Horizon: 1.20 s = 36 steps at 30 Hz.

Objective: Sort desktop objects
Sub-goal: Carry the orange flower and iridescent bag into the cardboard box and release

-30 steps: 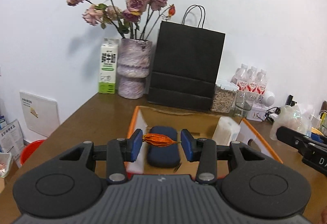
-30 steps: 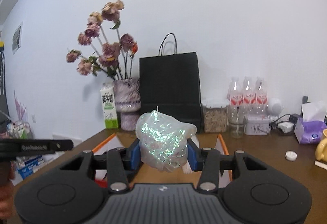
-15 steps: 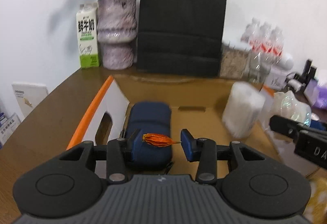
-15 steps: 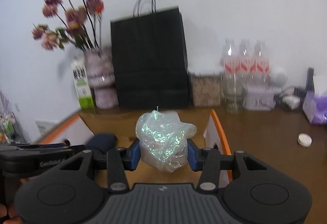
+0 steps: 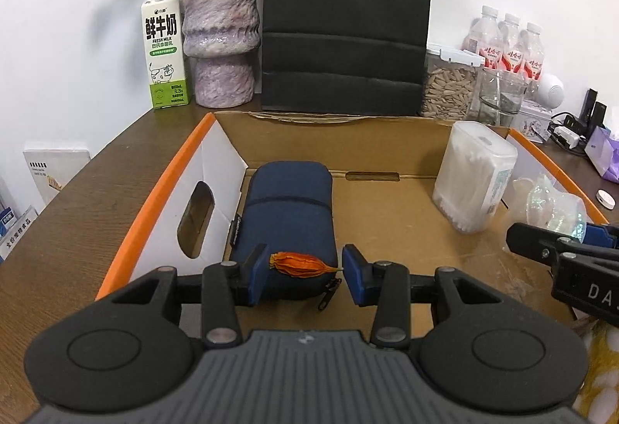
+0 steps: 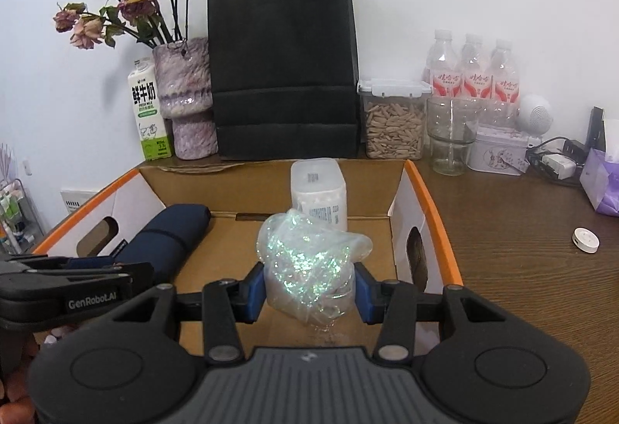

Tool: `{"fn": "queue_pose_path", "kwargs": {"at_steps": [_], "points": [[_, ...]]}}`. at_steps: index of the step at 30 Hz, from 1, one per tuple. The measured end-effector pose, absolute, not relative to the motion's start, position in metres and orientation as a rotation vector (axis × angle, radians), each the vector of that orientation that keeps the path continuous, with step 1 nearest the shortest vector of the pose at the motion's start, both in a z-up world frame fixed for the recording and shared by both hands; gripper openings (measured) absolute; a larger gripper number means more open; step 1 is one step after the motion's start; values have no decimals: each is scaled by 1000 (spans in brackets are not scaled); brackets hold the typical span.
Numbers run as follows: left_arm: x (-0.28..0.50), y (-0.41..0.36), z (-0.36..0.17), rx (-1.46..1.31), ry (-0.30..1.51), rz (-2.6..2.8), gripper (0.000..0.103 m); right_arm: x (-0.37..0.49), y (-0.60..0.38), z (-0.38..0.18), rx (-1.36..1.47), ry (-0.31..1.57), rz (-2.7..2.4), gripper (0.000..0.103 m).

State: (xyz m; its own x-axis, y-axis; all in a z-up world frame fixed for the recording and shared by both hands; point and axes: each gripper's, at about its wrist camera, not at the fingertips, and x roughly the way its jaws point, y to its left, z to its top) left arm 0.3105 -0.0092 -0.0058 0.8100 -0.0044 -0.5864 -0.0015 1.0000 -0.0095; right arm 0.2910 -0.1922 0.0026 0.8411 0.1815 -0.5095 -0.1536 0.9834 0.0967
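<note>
My left gripper [image 5: 305,271] is shut on a small orange dried pod [image 5: 301,264], held lengthwise between its blue pads. It hovers over the near left part of an open cardboard box with an orange rim [image 5: 154,199], just above a navy zip case [image 5: 288,207]. My right gripper [image 6: 309,286] is shut on a crumpled clear bag with iridescent glitter [image 6: 309,257], above the box floor [image 6: 232,250] near its right wall. A white cotton-swab container [image 6: 319,192] stands at the back of the box. Each gripper shows at the edge of the other's view.
Along the wall stand a milk carton [image 5: 164,48], a purple vase [image 5: 220,37] with dried roses, a black paper bag [image 5: 344,21], a seed jar [image 6: 394,122], water bottles [image 6: 472,76] and a glass [image 6: 450,137]. A white cap [image 6: 585,240] and a purple tissue box [image 6: 603,180] are right of the cardboard box.
Both grippers moved forward and down over the box and tilted downward, mostly in the first half second. The pod and the glitter bag stayed in their grips.
</note>
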Motion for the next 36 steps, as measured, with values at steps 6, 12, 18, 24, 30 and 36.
{"fn": "queue_pose_path", "kwargs": {"at_steps": [6,12,18,24,30,36], "points": [[307,-9,-5,-11,615,8,54,287,-192,5,42,534,171,57],[297,-10,4,-3,558,40,101,279,-194,12,36,496,164,95],[284,-7,15,-30,495,52,103,270,-198,21,44,469,166,103],[280,-6,20,-40,481,59,103,264,-201,28,53,446,164,103],[274,-8,28,-27,445,63,103,256,-199,37,42,425,169,103],[259,-6,50,-43,391,54,103,233,-193,61,-26,346,167,103]]}}
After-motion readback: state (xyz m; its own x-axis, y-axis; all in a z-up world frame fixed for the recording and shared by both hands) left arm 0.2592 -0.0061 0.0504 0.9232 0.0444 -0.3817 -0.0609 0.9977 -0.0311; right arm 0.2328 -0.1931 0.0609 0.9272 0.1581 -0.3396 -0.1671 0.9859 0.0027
